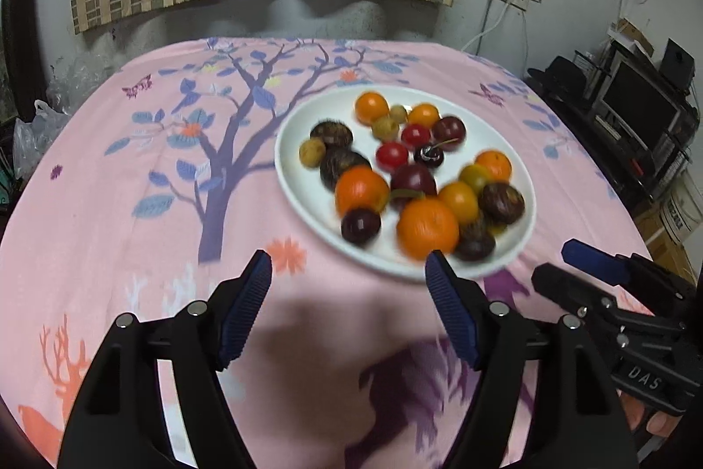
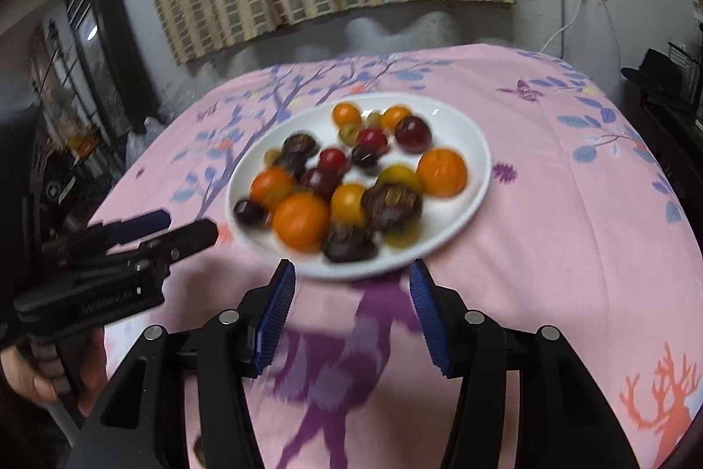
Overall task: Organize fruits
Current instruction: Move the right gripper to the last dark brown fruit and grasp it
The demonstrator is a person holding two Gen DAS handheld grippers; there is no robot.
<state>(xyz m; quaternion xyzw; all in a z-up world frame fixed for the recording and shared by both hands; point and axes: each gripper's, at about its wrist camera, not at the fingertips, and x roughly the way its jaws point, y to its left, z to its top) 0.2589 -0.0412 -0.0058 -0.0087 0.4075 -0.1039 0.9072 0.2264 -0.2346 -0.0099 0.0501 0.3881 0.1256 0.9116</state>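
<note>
On the pink tablecloth (image 1: 132,231), a white plate (image 1: 298,183) of fruits (image 1: 426,225) is seen just beyond both empty, spread grippers: left gripper (image 1: 349,271), right gripper (image 2: 351,280).

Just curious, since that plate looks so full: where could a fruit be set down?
The plate is crowded. Bare cloth lies left of it over the tree print, and between its near rim and the open left gripper.

Blurred fruits (image 1: 408,170) on white plate (image 1: 298,196), perhaps oranges, plums.
</note>
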